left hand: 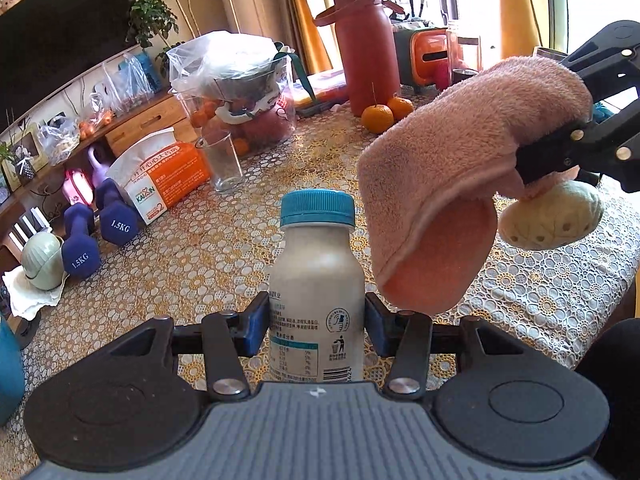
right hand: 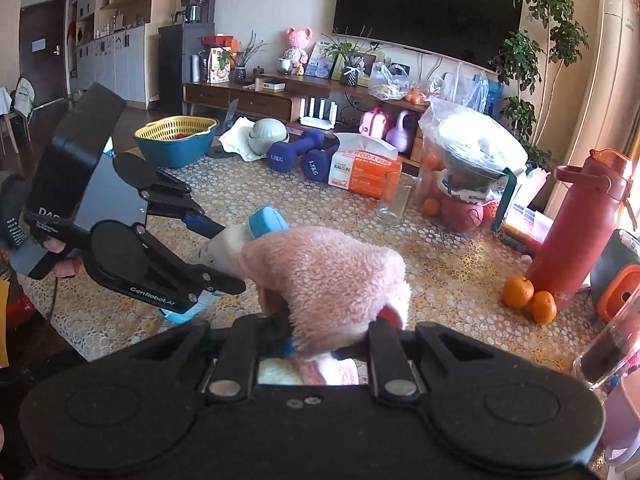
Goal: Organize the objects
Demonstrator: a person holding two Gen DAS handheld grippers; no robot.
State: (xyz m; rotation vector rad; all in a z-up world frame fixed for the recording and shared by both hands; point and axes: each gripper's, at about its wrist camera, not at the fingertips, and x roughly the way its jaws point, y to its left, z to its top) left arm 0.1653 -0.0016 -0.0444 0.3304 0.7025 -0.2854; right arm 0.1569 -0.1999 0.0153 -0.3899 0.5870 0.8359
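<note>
My left gripper [left hand: 316, 330] is shut on a small milky bottle [left hand: 316, 280] with a blue cap, held upright above the lace-covered table [left hand: 200, 272]. My right gripper [right hand: 328, 340] is shut on a fluffy pink slipper [right hand: 332, 276], held just right of the bottle. In the left wrist view the pink slipper [left hand: 452, 184] hangs from the right gripper [left hand: 532, 168], with a cream plush piece [left hand: 552, 220] under it. In the right wrist view the left gripper [right hand: 218, 264] holds the bottle [right hand: 240, 244] tilted, partly hidden by the slipper.
On the table: an empty glass [left hand: 226, 164], an orange-white tissue pack [left hand: 164, 176], a bagged fruit container [left hand: 244, 92], a red flask [left hand: 366, 48], two tangerines [left hand: 386, 114], blue dumbbells [left hand: 100, 232] and a yellow-teal basket [right hand: 176, 140]. A TV cabinet stands behind.
</note>
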